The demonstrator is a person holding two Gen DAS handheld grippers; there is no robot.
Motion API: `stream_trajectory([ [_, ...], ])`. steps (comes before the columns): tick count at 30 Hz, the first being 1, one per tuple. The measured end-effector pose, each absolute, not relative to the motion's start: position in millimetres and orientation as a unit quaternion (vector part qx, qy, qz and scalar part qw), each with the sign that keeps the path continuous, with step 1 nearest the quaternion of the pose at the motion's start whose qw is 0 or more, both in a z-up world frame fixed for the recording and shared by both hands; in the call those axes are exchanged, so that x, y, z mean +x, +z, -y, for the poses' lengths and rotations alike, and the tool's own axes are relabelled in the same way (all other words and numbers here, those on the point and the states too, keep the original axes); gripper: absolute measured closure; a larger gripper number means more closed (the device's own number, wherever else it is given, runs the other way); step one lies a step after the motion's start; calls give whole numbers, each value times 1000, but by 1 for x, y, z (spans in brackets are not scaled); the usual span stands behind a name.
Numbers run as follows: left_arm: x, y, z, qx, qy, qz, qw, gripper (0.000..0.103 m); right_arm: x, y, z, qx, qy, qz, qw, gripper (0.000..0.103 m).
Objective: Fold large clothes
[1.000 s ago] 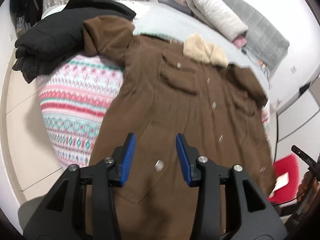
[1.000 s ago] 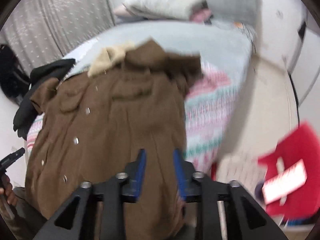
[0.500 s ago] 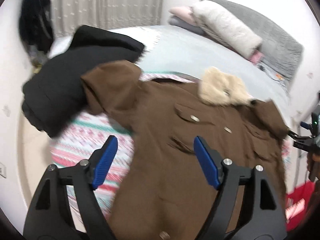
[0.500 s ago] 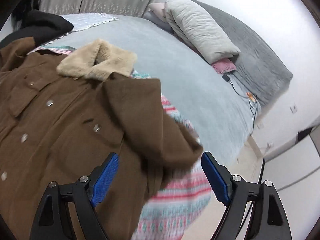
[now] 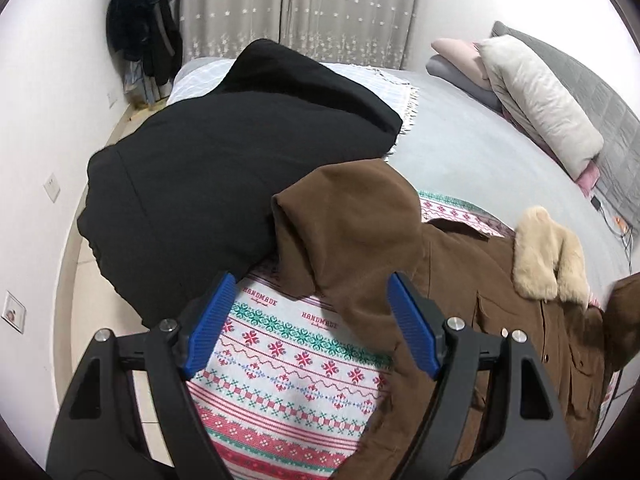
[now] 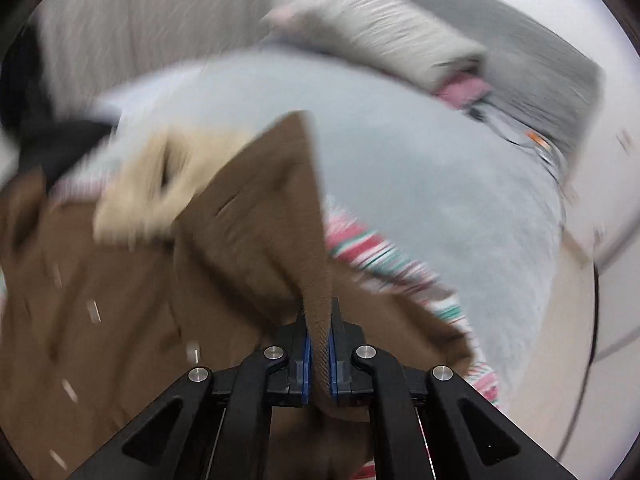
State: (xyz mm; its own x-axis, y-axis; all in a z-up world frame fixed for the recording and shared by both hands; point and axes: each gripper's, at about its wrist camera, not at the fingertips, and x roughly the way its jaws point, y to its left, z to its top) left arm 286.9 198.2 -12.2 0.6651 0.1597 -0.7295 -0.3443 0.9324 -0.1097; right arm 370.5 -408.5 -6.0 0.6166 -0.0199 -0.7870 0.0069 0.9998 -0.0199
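A large brown coat [image 5: 500,320] with a cream fur collar [image 5: 548,256] lies face up on a patterned blanket [image 5: 288,364] on the bed. My left gripper [image 5: 310,324] is open, its blue pads either side of the coat's left sleeve [image 5: 352,232], which is bunched up just ahead. In the blurred right wrist view, my right gripper [image 6: 318,344] is shut on the coat's right sleeve [image 6: 280,216] and holds it lifted over the coat body [image 6: 120,300].
A black coat [image 5: 216,176] is piled on the bed just left of the brown sleeve. Pillows [image 5: 536,96] and a grey headboard [image 5: 600,92] are at the far right. Floor tiles [image 5: 100,296] and the wall lie to the left.
My left gripper moved forward to the left sleeve and stayed open. My right gripper closed on the right sleeve and lifted it while moving fast.
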Motion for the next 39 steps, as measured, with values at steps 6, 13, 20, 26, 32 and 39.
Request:
stream_trajectory([
  [6, 296, -21, -200, -118, 138, -396, 900, 24, 353, 54, 521, 138, -140, -344, 918, 99],
  [13, 302, -28, -210, -132, 144, -400, 895, 24, 310, 42, 652, 289, -222, -259, 895, 99],
  [20, 312, -39, -198, -126, 134, -416, 890, 24, 294, -26, 660, 285, -235, -345, 863, 88],
  [26, 311, -40, -186, -109, 128, -421, 891, 24, 360, -73, 563, 172, -183, -464, 849, 45],
  [32, 312, -44, -196, -119, 135, -424, 888, 24, 416, -99, 523, 100, -227, -505, 827, 42],
  [39, 315, -46, -193, -113, 126, -428, 888, 24, 401, -111, 560, 108, -253, -514, 812, 97],
])
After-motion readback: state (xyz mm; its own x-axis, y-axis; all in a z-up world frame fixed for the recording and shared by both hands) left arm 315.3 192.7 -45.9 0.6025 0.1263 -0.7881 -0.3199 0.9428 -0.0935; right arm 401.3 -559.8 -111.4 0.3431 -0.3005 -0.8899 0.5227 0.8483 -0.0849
